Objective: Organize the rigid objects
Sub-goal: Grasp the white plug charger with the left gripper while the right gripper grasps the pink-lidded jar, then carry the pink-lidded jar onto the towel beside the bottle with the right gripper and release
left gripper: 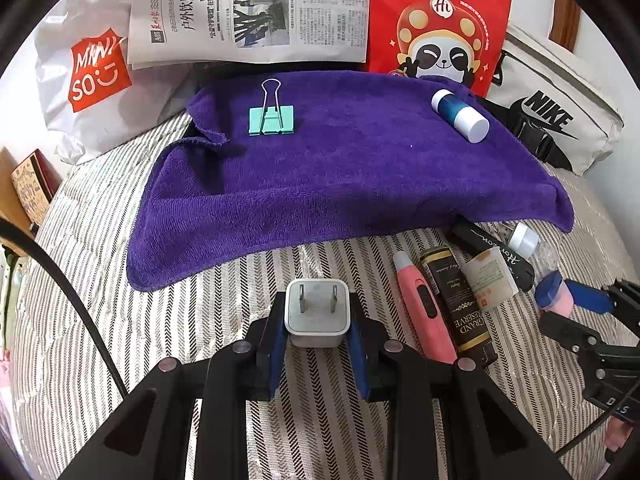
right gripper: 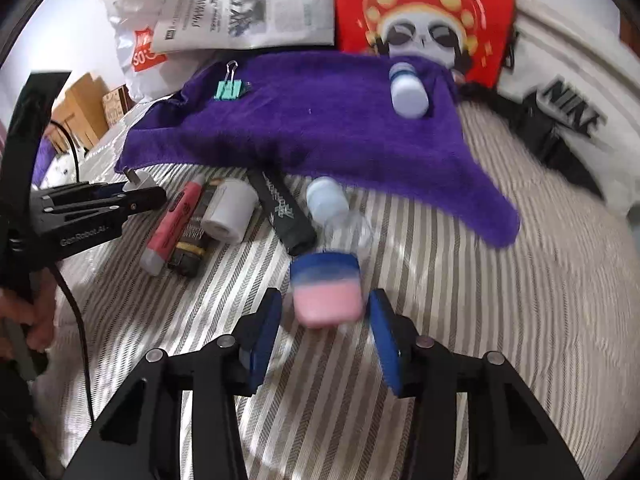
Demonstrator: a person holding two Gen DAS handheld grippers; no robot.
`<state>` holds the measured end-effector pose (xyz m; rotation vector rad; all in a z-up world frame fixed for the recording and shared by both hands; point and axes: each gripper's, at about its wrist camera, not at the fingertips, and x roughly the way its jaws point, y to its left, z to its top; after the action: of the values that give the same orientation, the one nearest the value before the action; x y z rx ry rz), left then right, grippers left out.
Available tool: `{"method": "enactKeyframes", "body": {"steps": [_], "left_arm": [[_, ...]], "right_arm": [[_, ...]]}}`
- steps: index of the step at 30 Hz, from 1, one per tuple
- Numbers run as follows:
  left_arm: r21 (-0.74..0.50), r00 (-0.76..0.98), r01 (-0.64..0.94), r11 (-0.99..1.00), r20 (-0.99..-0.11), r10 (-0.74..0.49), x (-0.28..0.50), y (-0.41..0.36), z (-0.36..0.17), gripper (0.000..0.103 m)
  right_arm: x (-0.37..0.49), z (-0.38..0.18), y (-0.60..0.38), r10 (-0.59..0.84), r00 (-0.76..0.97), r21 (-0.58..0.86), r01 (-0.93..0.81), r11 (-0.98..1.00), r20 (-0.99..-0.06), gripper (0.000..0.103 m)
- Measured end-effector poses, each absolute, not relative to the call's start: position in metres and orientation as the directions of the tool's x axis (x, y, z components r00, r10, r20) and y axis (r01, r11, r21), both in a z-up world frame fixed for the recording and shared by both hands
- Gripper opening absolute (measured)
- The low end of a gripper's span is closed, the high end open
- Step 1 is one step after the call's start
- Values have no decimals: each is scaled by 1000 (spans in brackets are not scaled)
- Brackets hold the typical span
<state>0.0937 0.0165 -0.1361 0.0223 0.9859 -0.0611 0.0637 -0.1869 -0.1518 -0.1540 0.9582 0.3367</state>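
My left gripper (left gripper: 317,330) is shut on a white charger plug (left gripper: 317,312), prongs facing forward, above the striped bedcover just before the purple towel (left gripper: 340,168). On the towel lie a teal binder clip (left gripper: 272,119) and a blue-and-white bottle (left gripper: 460,115). My right gripper (right gripper: 326,322) is open around a pink jar with a blue lid (right gripper: 326,292); its pads do not touch the jar. The view is blurred. The right gripper also shows in the left wrist view (left gripper: 576,300).
A pile lies by the towel's near edge: a pink tube (left gripper: 422,308), a dark GRAND RESERVE tube (left gripper: 460,308), a white cup (left gripper: 490,278), a black case (left gripper: 492,252), a small white-capped bottle (left gripper: 524,238). Newspaper (left gripper: 248,12), a red bag (left gripper: 440,20), a Miniso bag (left gripper: 92,72) and a Nike bag (left gripper: 560,112) stand behind.
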Motion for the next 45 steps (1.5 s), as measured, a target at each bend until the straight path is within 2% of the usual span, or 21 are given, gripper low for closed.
{"method": "enactKeyframes", "body": {"steps": [2, 9, 16, 19, 26, 39, 45], "left_arm": [[-6, 556, 59, 998, -830, -38, 93, 16, -136, 26], [-29, 561, 64, 998, -826, -60, 91, 20, -136, 26], [-37, 561, 69, 997, -825, -70, 92, 20, -136, 26], [-53, 558, 72, 996, -826, -84, 91, 22, -136, 26], [-188, 526, 48, 981, -831, -185, 97, 39, -132, 26], [-178, 527, 39, 983, -833, -171, 96, 42, -125, 26], [-211, 535, 27, 977, -823, -192, 99, 49, -117, 26]], "right_arm": [[64, -153, -185, 215, 543, 13, -352, 936, -812, 37], [62, -151, -203, 255, 495, 106, -308, 945, -831, 38], [55, -151, -192, 202, 534, 21, -326, 945, -821, 38], [56, -152, -196, 219, 531, 40, -328, 944, -819, 38], [62, -149, -204, 245, 488, 95, -312, 945, -837, 37], [62, -131, -215, 265, 518, 118, -299, 947, -813, 37], [66, -124, -217, 266, 525, 114, -304, 946, -808, 37]]}}
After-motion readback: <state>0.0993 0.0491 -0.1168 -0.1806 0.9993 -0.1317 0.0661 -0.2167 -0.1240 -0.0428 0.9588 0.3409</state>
